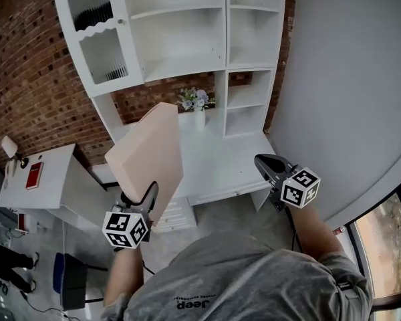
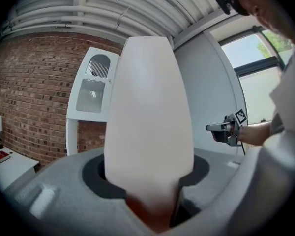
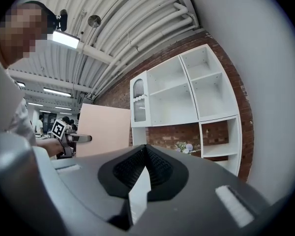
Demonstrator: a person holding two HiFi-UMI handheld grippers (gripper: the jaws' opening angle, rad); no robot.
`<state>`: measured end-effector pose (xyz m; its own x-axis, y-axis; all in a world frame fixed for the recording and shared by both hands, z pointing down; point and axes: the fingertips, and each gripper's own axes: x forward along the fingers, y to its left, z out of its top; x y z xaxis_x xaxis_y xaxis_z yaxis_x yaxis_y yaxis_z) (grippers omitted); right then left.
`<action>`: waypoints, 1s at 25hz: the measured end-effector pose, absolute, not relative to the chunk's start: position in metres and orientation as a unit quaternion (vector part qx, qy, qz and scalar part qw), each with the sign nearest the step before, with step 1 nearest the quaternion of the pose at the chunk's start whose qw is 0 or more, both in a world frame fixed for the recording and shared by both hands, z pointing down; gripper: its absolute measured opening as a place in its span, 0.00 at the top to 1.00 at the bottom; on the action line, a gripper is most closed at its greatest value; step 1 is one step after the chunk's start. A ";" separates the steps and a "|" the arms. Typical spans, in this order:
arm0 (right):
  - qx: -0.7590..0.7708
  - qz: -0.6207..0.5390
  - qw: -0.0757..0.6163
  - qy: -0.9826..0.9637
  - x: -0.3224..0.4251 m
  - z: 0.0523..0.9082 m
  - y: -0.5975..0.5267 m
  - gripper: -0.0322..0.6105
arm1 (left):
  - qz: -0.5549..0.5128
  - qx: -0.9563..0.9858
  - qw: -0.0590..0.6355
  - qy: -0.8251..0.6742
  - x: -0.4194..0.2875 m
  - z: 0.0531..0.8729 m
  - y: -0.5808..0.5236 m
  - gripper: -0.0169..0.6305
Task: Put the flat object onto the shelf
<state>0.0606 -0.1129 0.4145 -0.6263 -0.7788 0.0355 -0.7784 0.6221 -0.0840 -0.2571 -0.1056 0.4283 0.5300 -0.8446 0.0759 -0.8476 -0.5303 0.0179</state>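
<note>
A flat pale-pink board stands tilted upright in the air in front of the white shelf unit. My left gripper is shut on the board's lower edge. In the left gripper view the board rises from between the jaws and hides most of the shelf unit. My right gripper hovers to the right over the unit's desk top, shut with nothing in it. From the right gripper view I see the board, the left gripper and the open shelves.
A vase of flowers stands in the unit's middle niche above the desk top. A glass-fronted cabinet door is at upper left. A white side table with a red book is at left. A grey wall closes the right side.
</note>
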 end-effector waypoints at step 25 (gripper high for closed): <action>-0.366 -0.068 -0.012 0.928 0.086 0.432 -0.362 0.94 | 0.008 0.849 -0.006 -0.528 -0.225 0.384 -0.294 0.57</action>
